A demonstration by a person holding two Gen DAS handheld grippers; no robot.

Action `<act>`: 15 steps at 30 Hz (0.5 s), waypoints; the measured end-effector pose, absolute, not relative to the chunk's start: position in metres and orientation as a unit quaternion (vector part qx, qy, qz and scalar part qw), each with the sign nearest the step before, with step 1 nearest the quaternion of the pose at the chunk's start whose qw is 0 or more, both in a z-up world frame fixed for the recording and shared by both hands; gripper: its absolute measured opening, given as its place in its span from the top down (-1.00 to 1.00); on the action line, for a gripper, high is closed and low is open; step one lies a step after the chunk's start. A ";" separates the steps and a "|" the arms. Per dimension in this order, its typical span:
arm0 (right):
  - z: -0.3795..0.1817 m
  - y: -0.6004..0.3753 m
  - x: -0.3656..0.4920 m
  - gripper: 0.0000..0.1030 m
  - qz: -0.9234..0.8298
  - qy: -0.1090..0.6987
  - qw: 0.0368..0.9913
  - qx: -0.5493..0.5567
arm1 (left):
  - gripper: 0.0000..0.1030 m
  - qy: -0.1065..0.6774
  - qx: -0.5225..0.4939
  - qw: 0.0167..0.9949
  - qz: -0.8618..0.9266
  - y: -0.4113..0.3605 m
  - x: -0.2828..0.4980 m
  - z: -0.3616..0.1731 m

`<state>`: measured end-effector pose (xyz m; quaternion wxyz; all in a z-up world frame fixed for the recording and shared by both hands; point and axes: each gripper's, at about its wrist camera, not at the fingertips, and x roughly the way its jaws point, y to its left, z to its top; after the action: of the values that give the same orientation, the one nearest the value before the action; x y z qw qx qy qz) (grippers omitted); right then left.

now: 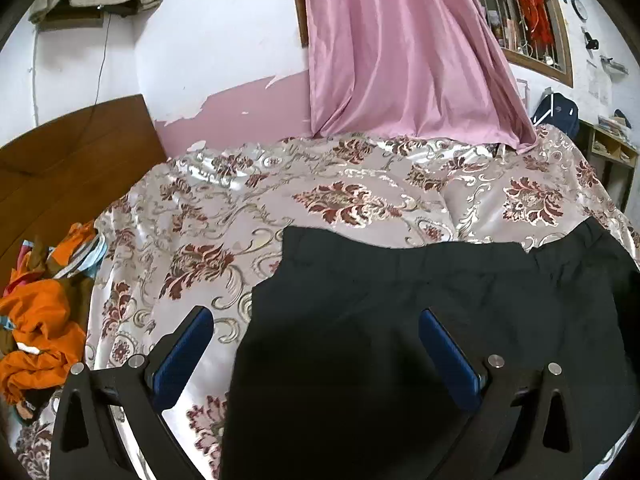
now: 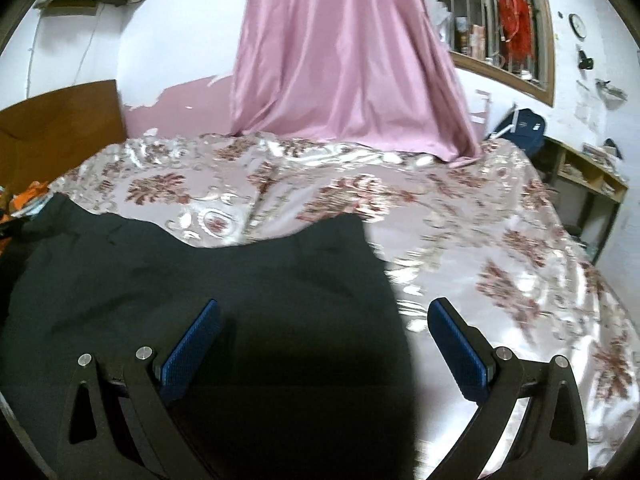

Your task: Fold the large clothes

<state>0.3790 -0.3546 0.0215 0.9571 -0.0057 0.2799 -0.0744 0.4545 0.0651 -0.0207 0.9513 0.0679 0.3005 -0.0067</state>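
- Surface: a bed covered by a shiny pale bedspread [image 1: 360, 184] with dark red floral medallions and silvery scrollwork; cloth is rumpled, with a crease running toward the far edge.
- Dark garment [image 1: 400, 320], black or very dark green, lies spread flat on the near part of the bedspread. Its far edge shows a stepped outline; a second dark section extends to the right in the left wrist view.
- Left gripper [image 1: 316, 344]: jaws wide apart, blue ribbed pads facing each other, nothing between them. The left pad sits over bare bedspread, the right pad over the garment's left part.
- Right gripper [image 2: 324, 336]: likewise spread wide and empty. Its left pad is over the garment, its right pad over bedspread; the garment's right edge lies between them. Whether either tool touches the cloth, I cannot tell.
- Far side: pink satin curtain [image 1: 400, 52] hangs down to the bed's edge against a white wall with a pink lower band, paint flaking.
- Brown wooden headboard [image 1: 72, 176] at left; a heap of orange clothing [image 1: 36, 320] beside it.
- Barred window [image 2: 496, 28] with wooden frame at upper right, something red hanging in it.
- Round wall clock [image 2: 577, 26], a blue bag [image 2: 524, 124], and open wooden shelves [image 2: 588, 176] at right.
- No legible writing, labels or brand marks.
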 end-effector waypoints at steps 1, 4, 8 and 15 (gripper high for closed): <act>0.022 -0.362 0.376 -0.97 -0.081 0.284 0.955 -0.010 | -1.00 0.304 0.067 0.950 -0.005 0.068 0.455 -0.022; 0.018 -0.384 0.371 -0.97 -0.090 0.298 0.950 -0.008 | -1.00 0.317 0.060 0.946 -0.003 0.077 0.457 -0.026; 0.006 -0.406 0.371 -0.97 -0.094 0.320 0.943 0.016 | -1.00 0.349 0.034 0.937 -0.003 0.100 0.462 -0.041; -0.019 -0.401 0.380 -0.97 -0.088 0.338 0.937 0.008 | -1.00 0.384 -0.040 0.922 -0.023 0.136 0.463 -0.072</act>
<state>0.3798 -0.4010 -0.0190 0.9371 0.0084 0.3377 -0.0875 0.4628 0.1360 -0.0717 0.9220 -0.0401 0.3844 -0.0231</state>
